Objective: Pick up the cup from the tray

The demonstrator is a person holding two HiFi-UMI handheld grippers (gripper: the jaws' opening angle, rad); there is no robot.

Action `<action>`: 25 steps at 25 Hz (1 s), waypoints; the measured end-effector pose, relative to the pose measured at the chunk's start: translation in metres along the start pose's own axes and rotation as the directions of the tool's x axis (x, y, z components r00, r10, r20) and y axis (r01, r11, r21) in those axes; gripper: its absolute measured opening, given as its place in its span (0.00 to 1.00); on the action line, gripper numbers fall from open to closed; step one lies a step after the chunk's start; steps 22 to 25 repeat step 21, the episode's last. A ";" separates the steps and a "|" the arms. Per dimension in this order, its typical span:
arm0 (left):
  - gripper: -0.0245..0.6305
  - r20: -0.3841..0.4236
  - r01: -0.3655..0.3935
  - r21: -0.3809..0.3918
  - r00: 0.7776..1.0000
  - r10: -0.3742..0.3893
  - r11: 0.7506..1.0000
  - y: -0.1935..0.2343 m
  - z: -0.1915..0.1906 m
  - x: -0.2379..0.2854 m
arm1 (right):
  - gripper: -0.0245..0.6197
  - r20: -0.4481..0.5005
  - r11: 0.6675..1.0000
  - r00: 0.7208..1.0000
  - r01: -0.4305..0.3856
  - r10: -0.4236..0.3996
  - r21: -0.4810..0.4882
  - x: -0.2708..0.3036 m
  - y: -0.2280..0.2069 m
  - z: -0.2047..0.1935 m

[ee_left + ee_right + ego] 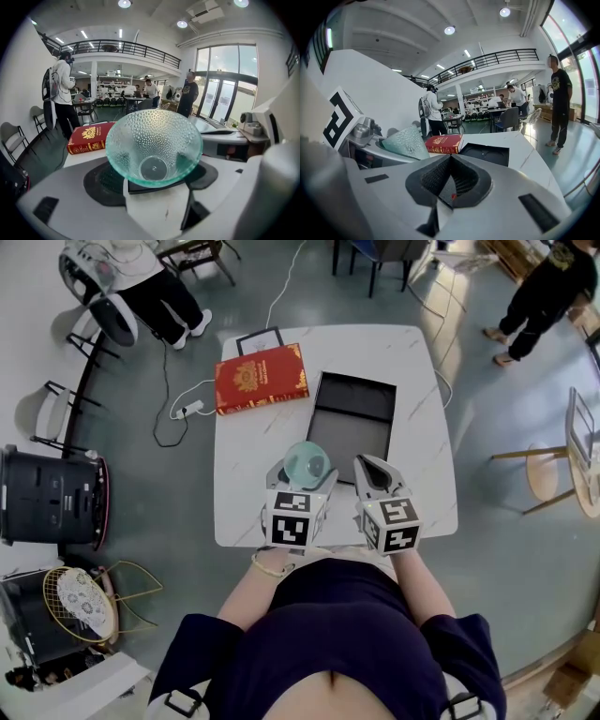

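A pale green dimpled glass cup [305, 463] [153, 146] is held in my left gripper [302, 479] [154, 180], whose jaws are shut on its sides, above the near part of the white table [253, 442]. The cup also shows at the left of the right gripper view, cup [405, 142]. The black tray [353, 426] [484, 153] lies empty on the table just beyond. My right gripper [373, 474] [450, 176] hovers beside the left one, jaws shut with nothing between them.
A red book [262, 378] [90, 137] [444, 143] lies on the table left of the tray, with a black frame [260, 337] behind it. People stand around the room. Chairs [553, 470] and a cable with a power strip [187, 410] are on the floor.
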State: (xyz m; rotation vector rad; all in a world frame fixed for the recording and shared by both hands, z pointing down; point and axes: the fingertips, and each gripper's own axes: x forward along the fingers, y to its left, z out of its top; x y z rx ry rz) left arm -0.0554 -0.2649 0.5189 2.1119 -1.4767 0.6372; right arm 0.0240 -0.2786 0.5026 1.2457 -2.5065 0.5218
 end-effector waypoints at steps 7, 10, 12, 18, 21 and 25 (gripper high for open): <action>0.59 0.009 -0.003 0.000 1.000 0.003 1.000 0.002 0.004 -0.001 | 0.05 0.011 1.000 1.000 0.001 -0.001 -0.013 -0.001 0.002 0.005; 0.59 0.009 -0.004 0.001 1.000 0.004 1.000 0.002 0.005 -0.001 | 0.05 0.014 1.000 1.000 0.003 -0.002 -0.014 -0.002 0.001 0.006; 0.59 0.007 -0.004 0.003 1.000 0.004 1.000 0.001 0.004 0.000 | 0.05 0.013 1.000 1.000 0.005 -0.005 -0.014 -0.002 0.001 0.005; 0.59 -0.001 -0.004 0.005 1.000 0.004 1.000 0.000 0.001 0.000 | 0.05 0.016 1.000 1.000 0.008 -0.008 -0.016 -0.003 0.000 0.004; 0.59 -0.001 -0.003 -0.001 1.000 0.003 1.000 0.000 0.000 0.000 | 0.05 0.015 1.000 1.000 0.012 -0.012 -0.017 -0.005 0.000 0.003; 0.59 -0.001 -0.003 -0.001 1.000 0.003 1.000 0.000 0.000 0.000 | 0.05 0.015 1.000 1.000 0.012 -0.012 -0.017 -0.005 0.000 0.003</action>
